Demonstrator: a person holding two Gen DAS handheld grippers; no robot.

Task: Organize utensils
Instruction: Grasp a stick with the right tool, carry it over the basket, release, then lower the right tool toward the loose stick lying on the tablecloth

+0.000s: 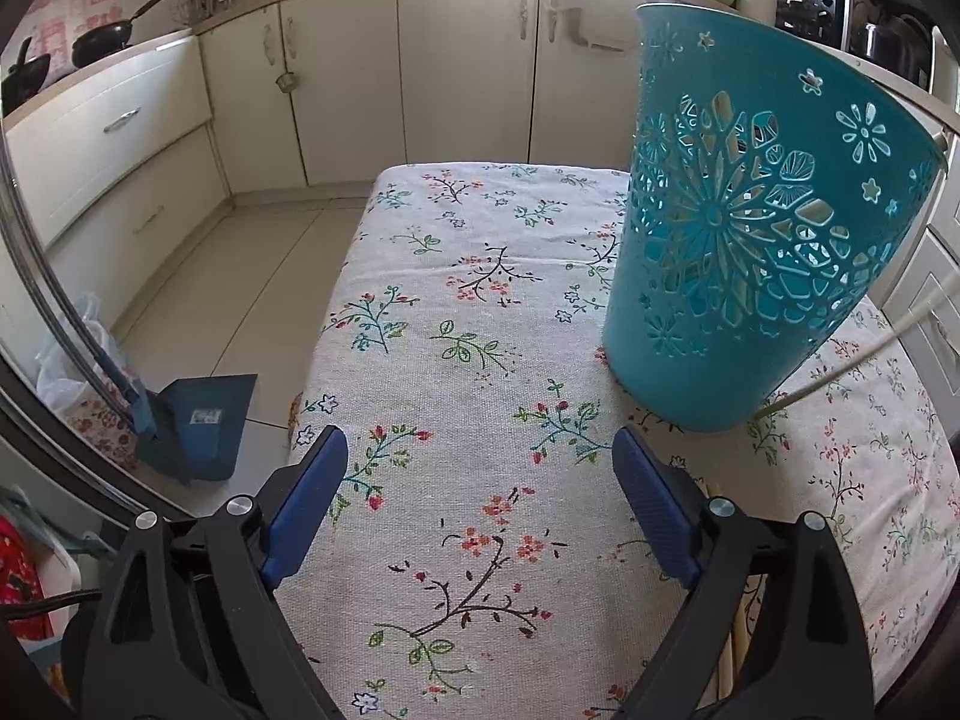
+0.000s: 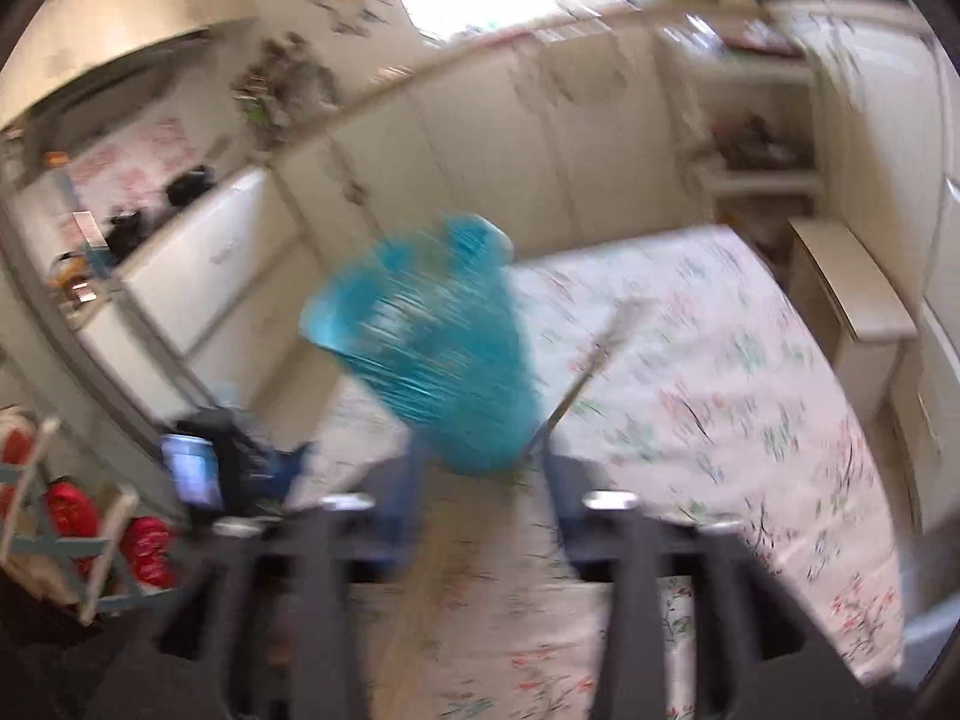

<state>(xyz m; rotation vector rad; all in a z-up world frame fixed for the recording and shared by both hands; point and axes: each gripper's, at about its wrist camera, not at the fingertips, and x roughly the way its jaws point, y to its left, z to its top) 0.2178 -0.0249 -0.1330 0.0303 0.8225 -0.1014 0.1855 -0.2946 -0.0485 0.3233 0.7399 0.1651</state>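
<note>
A teal cut-out basket (image 1: 750, 228) stands on the flowered tablecloth (image 1: 480, 312), with pale wooden utensils showing through its holes. My left gripper (image 1: 480, 468) is open just in front of and left of it, with nothing between its fingers. A long pale utensil handle (image 1: 852, 360) slants past the basket's right side. Wooden sticks (image 1: 729, 648) lie under the right finger. The right wrist view is blurred: the basket (image 2: 432, 348) is straight ahead, and a long-handled utensil (image 2: 591, 369) leans beside it. My right gripper (image 2: 483, 480) has a gap between its fingers, with the handle's lower end close to the right finger.
Cream kitchen cabinets (image 1: 468, 60) run behind the table. A blue dustpan (image 1: 198, 426) stands on the tiled floor at the left. The table's left edge (image 1: 336, 312) drops off near my left gripper. A low cream cabinet (image 2: 852, 300) sits beyond the table's right side.
</note>
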